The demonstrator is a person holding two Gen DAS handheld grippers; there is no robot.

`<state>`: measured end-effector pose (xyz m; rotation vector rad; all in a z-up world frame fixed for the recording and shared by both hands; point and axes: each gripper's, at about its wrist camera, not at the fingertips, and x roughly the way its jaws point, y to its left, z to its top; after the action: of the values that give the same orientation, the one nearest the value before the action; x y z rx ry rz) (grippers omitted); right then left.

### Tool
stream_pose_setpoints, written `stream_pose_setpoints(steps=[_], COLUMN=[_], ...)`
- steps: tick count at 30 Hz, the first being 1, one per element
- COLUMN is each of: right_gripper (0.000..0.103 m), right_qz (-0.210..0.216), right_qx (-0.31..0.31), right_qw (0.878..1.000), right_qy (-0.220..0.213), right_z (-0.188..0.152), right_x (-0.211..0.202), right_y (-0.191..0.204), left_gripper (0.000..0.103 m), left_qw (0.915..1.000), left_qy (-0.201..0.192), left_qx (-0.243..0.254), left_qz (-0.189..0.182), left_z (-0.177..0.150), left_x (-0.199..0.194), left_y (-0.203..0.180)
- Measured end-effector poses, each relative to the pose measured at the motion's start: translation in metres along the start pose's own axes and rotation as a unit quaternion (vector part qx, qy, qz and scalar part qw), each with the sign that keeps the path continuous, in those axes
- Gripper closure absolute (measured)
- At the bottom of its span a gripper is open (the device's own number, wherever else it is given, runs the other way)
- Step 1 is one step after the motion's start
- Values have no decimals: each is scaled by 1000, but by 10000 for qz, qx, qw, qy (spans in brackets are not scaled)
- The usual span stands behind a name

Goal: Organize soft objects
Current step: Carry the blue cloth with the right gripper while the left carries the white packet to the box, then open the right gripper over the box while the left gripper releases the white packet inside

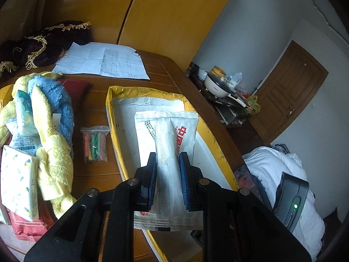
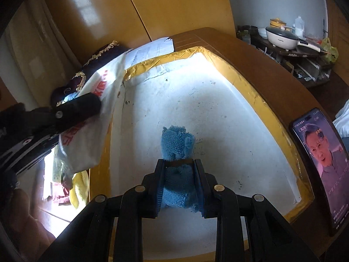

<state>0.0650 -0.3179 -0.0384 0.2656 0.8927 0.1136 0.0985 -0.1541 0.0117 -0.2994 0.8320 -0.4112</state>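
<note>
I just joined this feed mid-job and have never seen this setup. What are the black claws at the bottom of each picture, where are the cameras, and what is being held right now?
There is no robot arm. A person carries a two-finger tool in each hand, and a fisheye camera on each tool looks forward along its fingers.

In the left wrist view, the left hand-held gripper is shut on a white packet with red print, held over a white tray with a yellow rim on the wooden table.

In the right wrist view, the right hand-held gripper is shut on a rolled blue cloth over the same tray.

Left of the tray lie a pile of yellow and blue towels, a small bag of coloured sticks and some papers. A phone leans at the tray's right edge.
</note>
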Motion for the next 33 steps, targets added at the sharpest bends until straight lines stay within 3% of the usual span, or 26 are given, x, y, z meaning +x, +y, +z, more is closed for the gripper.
stream_pose_setpoints(steps=[10, 25, 27, 30, 31, 33], right_gripper=[77, 73, 73, 72, 69, 56], right_qz=[184, -310, -280, -244, -198, -166], right_qx=[215, 281, 291, 295, 270, 216], right_qw=[9996, 9991, 9991, 9989, 9989, 9985], right_qy=[95, -105, -155, -273, -333, -485], right_z=[-5, 15, 15, 16, 16, 17], right_x=[-8, -1, -3, -9, -12, -20], right_y=[-3, -27, -26, -20, -16, -9], left_gripper=[86, 84, 78, 55, 48, 43], left_qw=[9998, 9978, 9979, 9988, 9990, 9992], left_qy=[167, 652, 651, 450, 329, 92], left_qx=[130, 53, 17, -78, -116, -145], left_qz=[53, 55, -10, -182, -277, -364], left_z=[-9, -7, -8, -7, -6, -6], left_x=[15, 52, 50, 35, 27, 10], left_y=[-1, -3, -1, 4, 6, 12])
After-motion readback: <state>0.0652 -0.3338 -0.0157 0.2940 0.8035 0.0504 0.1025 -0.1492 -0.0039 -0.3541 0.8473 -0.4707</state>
